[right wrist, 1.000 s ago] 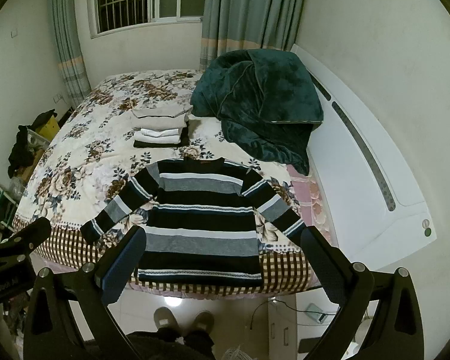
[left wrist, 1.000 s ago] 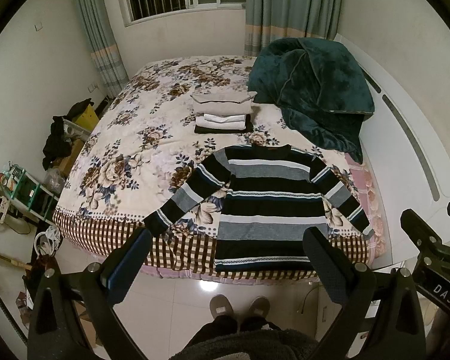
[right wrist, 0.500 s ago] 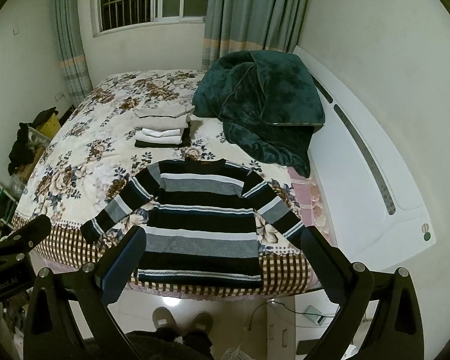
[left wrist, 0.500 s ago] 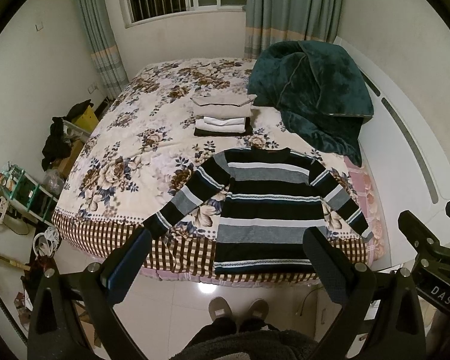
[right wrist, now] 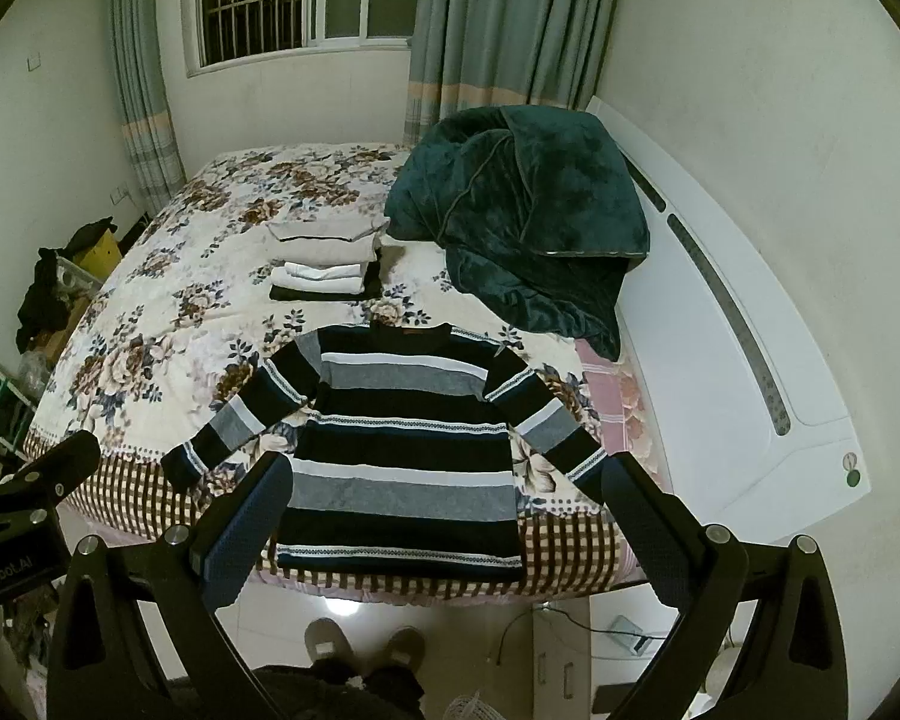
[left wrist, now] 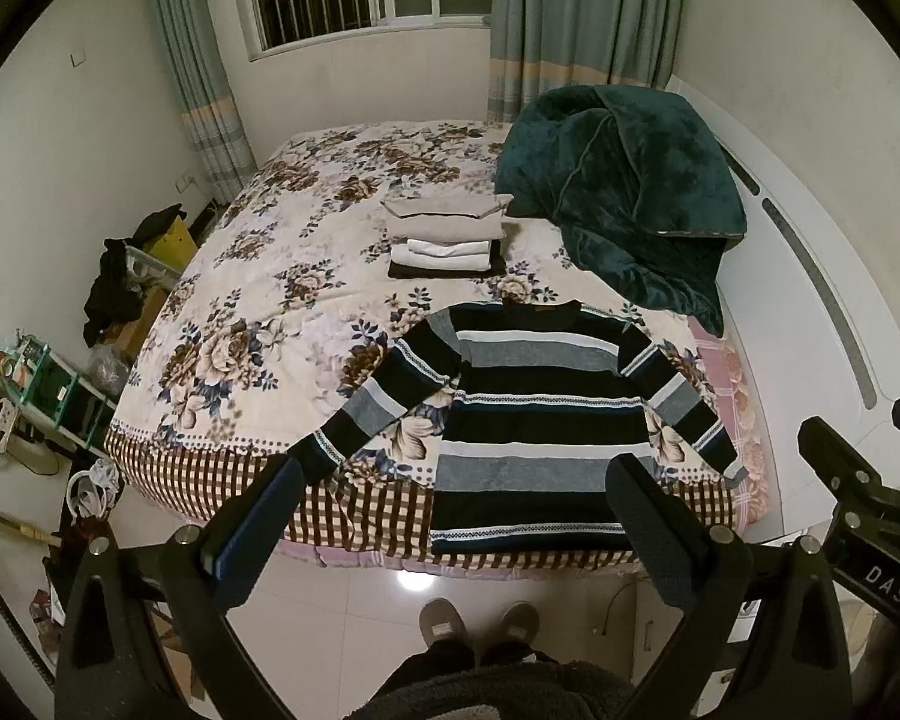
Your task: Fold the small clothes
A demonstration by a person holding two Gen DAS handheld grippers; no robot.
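Since your left gripper (left wrist: 450, 516) and right gripper (right wrist: 447, 510) hung spread and empty, that sweater (left wrist: 534, 414) hem at 6 o'clock looked ready to slide off the bed (left wrist: 258, 276) edge.

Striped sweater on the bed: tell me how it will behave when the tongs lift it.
The striped sweater looks like soft knit lying flat, so it would likely droop. Its spread sleeves would probably dangle. Its hem reaches the bed's edge, so a pull might slide it off.

Striped sweater (right wrist: 408, 444) lies flat on the bed (right wrist: 150, 324); right gripper (right wrist: 444, 510) spread wide.
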